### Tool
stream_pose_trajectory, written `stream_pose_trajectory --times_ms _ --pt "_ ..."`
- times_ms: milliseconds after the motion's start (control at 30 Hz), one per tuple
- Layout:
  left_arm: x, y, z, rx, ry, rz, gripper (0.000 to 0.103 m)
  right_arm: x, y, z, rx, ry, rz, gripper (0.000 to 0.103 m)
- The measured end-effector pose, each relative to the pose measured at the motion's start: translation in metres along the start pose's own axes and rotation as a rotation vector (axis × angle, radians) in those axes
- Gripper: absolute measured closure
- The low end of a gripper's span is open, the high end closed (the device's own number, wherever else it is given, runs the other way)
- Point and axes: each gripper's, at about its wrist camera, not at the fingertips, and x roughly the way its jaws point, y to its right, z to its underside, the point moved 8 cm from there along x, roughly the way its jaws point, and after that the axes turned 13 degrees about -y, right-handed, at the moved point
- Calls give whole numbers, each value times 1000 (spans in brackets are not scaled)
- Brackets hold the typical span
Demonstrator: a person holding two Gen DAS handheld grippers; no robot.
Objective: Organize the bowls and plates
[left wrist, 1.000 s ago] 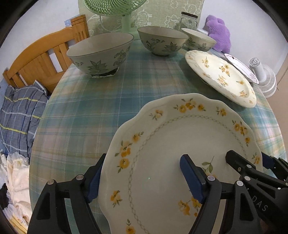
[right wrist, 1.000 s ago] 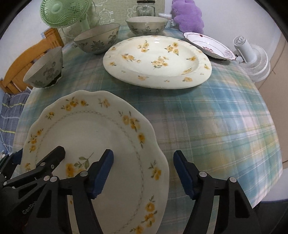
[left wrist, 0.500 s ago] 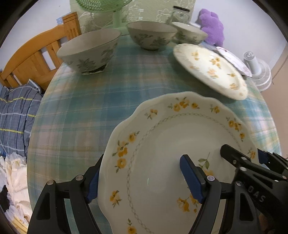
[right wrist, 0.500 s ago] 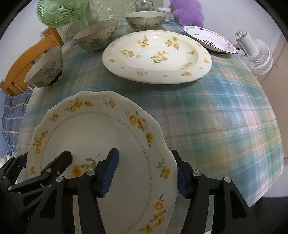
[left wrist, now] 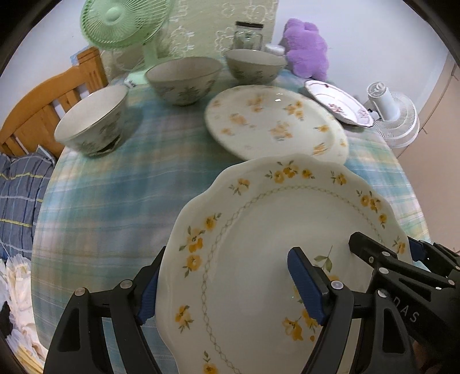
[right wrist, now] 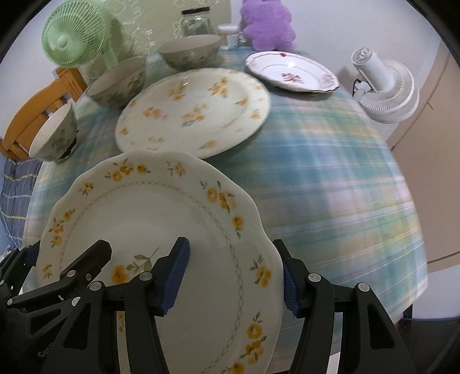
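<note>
Both grippers hold one scalloped plate with yellow flowers (left wrist: 273, 230) (right wrist: 143, 213) above the near table edge. My left gripper (left wrist: 227, 284) is shut on its left rim, my right gripper (right wrist: 233, 276) is shut on its right rim. Ahead lies a large round yellow-flowered plate (left wrist: 270, 123) (right wrist: 195, 109). A white plate with red flowers (left wrist: 336, 100) (right wrist: 290, 72) lies behind it on the right. Three grey-green leaf-patterned bowls (left wrist: 92, 118) (left wrist: 184, 77) (left wrist: 256, 63) stand at the left and back.
The table has a blue-green plaid cloth (left wrist: 115, 187) (right wrist: 330, 184). A green fan (left wrist: 126, 23), a glass jar (left wrist: 248, 34) and a purple plush toy (left wrist: 309, 49) stand at the back. A white fan (right wrist: 385, 86) is at the right. A wooden chair (left wrist: 37, 112) stands left.
Both grippers have lifted the scalloped plate and carried it forward toward the large plate. The right gripper closed on the rim.
</note>
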Motion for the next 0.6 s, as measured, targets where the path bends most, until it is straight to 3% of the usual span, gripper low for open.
stream_pose_trajectory --times_ms 600 --pt "26 124 -30 27 -8 -11 23 -2 129 -37 13 10 -4 41"
